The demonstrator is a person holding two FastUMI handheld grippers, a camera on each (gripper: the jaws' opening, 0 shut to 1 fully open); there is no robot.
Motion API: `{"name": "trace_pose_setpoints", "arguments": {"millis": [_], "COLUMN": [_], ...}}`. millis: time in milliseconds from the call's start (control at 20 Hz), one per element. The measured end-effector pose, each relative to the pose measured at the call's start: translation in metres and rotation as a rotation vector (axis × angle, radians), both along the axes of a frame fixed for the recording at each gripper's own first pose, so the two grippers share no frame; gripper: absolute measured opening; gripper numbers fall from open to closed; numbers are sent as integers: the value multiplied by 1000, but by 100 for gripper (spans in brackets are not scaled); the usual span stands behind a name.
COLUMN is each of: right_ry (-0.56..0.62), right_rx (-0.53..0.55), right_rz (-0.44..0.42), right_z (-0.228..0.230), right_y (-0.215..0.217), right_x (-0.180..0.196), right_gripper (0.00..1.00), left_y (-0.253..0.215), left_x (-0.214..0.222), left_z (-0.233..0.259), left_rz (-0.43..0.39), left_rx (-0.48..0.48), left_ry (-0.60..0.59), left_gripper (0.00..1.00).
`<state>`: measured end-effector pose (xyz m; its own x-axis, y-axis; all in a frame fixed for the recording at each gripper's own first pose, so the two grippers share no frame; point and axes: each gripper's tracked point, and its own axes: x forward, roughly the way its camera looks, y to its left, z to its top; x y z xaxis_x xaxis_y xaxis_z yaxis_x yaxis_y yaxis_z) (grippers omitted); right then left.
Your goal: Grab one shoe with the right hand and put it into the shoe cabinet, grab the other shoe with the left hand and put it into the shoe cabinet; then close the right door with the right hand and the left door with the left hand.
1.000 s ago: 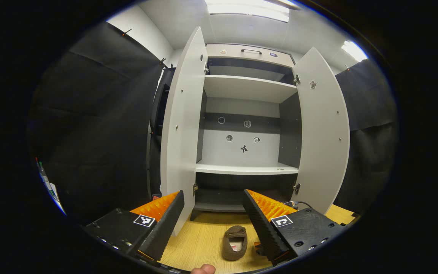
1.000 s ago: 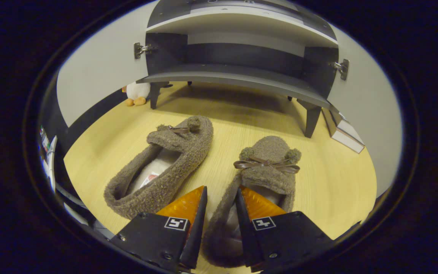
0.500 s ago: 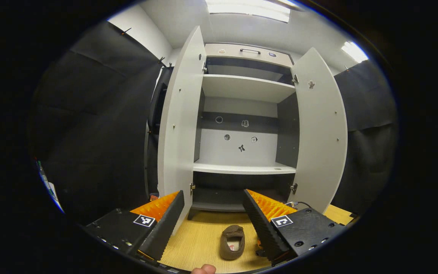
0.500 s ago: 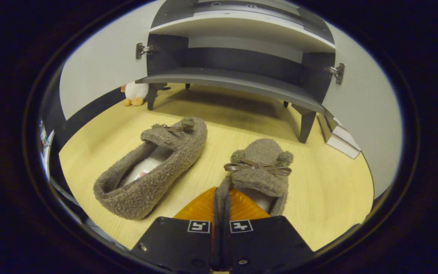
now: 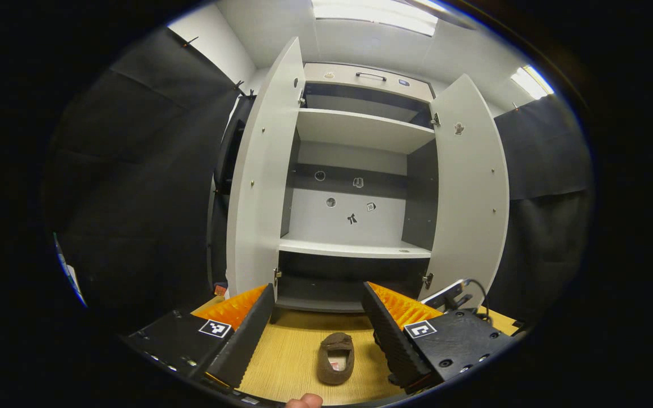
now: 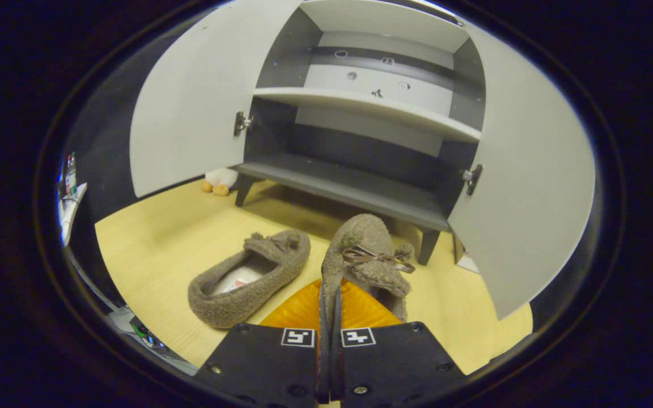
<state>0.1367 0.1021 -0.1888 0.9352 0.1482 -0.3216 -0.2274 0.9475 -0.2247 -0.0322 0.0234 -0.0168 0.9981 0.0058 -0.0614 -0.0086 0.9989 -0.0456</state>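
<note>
Fuzzy brown shoe (image 6: 363, 249), pinched at its heel wall by the right hand-held gripper (image 6: 329, 317), points toe-first toward the cabinet (image 6: 355, 192) shelf ahead.

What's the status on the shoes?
Right hand-held gripper shut on one shoe. Left hand-held gripper open. Other shoe on floor. Cabinet doors open.

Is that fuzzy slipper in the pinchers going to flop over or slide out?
The held slipper looks soft and fuzzy, so it may sag a little. The right gripper pinches only its thin side wall, so it might swing. Its woolly surface probably grips well, so slipping seems unlikely.
</note>
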Motion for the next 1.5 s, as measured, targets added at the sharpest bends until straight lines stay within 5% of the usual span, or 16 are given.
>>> {"name": "trace_pose_setpoints", "arguments": {"millis": [400,650,1150,1500], "right_ry": [-272,-360,-288,-159], "right_rx": [166,162,154,2], "right_rz": [49,109,3,-90], "right_z": [164,253,347,337], "right_y": [15,33,26,10], "right_x": [-34,-29,136,242], "right_gripper": [4,4,4,3], "left_y": [-5,-9,-3,6], "left_x": [0,3,6,7], "left_z": [2,0,-4,-10], "left_rz": [-13,-16,-21,3], "left_rx": [6,9,25,13], "left_ry": [-15,-22,-33,-5], "left_gripper": [94,95,94,95]}}
